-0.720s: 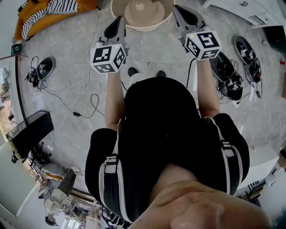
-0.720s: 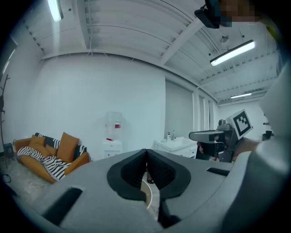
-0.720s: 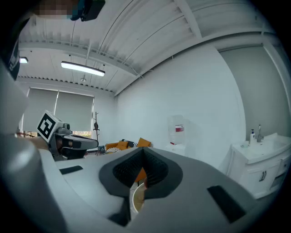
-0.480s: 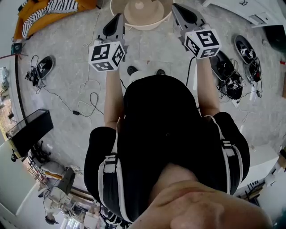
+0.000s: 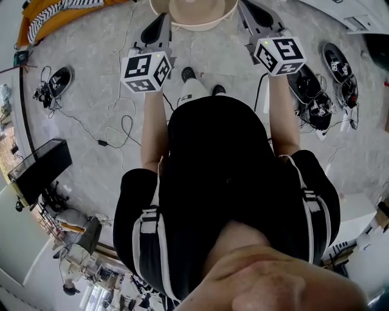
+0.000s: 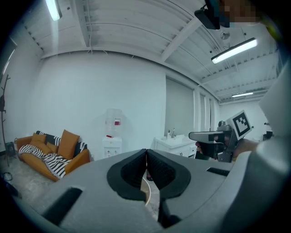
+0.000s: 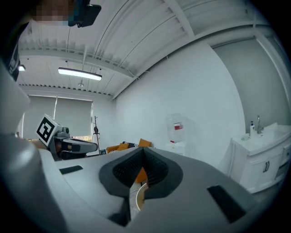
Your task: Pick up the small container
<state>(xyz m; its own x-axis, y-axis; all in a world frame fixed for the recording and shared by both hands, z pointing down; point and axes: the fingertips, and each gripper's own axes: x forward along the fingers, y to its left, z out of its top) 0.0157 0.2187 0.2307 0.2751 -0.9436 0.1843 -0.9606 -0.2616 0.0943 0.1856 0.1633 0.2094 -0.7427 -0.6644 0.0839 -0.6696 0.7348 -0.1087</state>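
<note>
In the head view a round beige table (image 5: 159,7) lies at the top edge, with a paler round dish (image 5: 194,6) on it; I cannot make out a small container. My left gripper (image 5: 163,19) points at the table's left rim, my right gripper (image 5: 249,8) at its right rim. In the left gripper view the pads (image 6: 136,168) of the left gripper (image 6: 146,154) meet with nothing between them. The right gripper (image 7: 142,152) looks the same, its pads (image 7: 157,170) together and empty. Both are held level, above the table rim (image 6: 148,193).
Shoes (image 5: 331,64) and cables (image 5: 115,130) lie on the grey floor, with a black box (image 5: 39,170) at the left. An orange sofa (image 6: 54,157) with a striped blanket, a water dispenser (image 6: 112,136) and a white sink cabinet (image 6: 175,143) stand along the far wall.
The person has stepped forward, one foot now ahead. Table and floor have slid up the view; both grippers stay side by side and closed.
</note>
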